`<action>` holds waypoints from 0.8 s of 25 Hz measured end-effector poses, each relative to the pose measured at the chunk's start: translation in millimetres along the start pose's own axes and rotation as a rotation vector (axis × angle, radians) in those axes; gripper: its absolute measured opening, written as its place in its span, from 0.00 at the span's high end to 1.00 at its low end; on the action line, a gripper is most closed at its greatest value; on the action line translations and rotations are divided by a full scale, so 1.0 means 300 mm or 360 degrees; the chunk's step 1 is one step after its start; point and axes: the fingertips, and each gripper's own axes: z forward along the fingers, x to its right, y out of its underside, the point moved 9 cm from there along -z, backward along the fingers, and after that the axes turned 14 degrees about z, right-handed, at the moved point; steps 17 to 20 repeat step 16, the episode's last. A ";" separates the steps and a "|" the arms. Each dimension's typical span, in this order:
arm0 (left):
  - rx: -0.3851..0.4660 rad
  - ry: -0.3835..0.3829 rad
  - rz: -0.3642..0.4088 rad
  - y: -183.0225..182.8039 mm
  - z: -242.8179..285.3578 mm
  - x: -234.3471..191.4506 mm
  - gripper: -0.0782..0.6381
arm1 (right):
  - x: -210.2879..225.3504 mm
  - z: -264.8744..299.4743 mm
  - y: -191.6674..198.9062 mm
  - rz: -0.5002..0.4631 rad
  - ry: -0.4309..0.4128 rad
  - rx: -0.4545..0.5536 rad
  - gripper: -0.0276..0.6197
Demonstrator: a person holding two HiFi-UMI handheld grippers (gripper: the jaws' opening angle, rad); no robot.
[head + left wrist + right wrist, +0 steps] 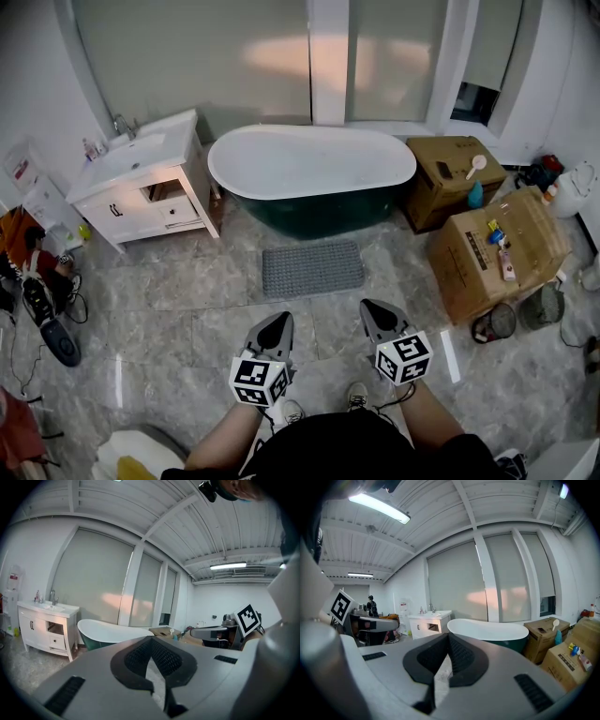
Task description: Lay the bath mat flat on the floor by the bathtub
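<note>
The grey bath mat [312, 268] lies flat on the marble floor right in front of the dark green, white-rimmed bathtub [312, 164]. My left gripper [280, 322] and right gripper [372, 307] hover side by side near my body, a short way back from the mat's near edge. Each has its jaws shut with nothing between them. In the left gripper view the left gripper [151, 641] points at the bathtub [110, 633]. The right gripper [448, 637] faces the bathtub [487, 630] too. The mat is hidden in both gripper views.
A white vanity with sink [141, 183] stands left of the tub. Two cardboard boxes [457, 178] [497, 248] with small items on top sit to the right, with baskets [494, 322] by them. A person [42, 258] sits at the far left. My feet [356, 396] are below the grippers.
</note>
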 end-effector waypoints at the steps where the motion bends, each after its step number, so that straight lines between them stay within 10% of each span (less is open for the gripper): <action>1: 0.0000 0.0000 0.0001 0.000 0.000 0.005 0.87 | 0.003 -0.004 0.001 0.0001 0.0000 0.0000 0.93; 20: -0.0009 -0.0003 0.0009 -0.005 -0.019 0.024 0.87 | 0.000 -0.027 0.006 0.0000 -0.0008 0.0000 0.93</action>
